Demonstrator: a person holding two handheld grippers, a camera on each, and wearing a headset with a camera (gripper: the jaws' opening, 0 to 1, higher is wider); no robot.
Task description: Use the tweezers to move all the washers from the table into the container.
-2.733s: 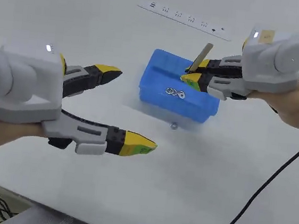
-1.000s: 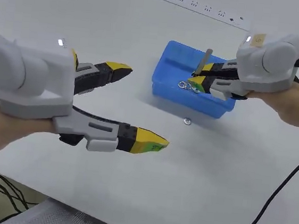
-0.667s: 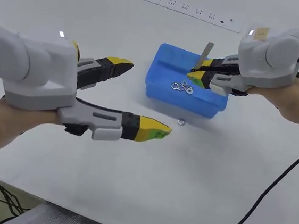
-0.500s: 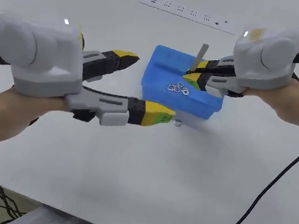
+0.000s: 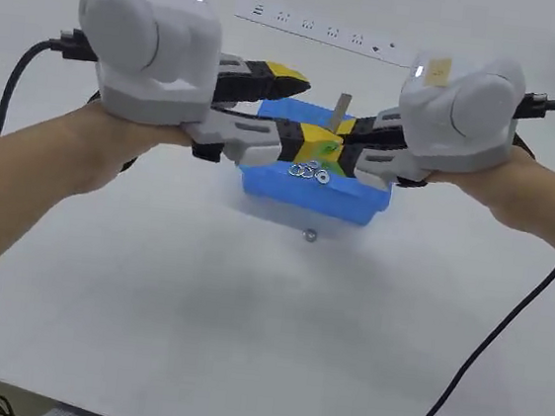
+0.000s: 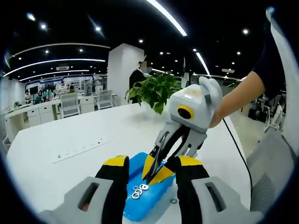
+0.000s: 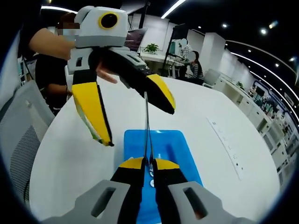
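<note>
Now three or four washers (image 5: 307, 172) lie clustered in the one blue container (image 5: 357, 203), and a lone washer (image 5: 309, 235) sits on the table (image 5: 246, 314) just beside it. The right gripper (image 5: 343, 151) pinches the tweezers (image 5: 340, 110) above them. The left gripper (image 5: 309, 112), jaws wide, has swung in alongside.

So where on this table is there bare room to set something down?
The wide tabletop nearer than the loose washer, left of the cable, is bare. It is crowded over the container, where the left gripper and the right gripper, shut on tweezers, meet.
</note>
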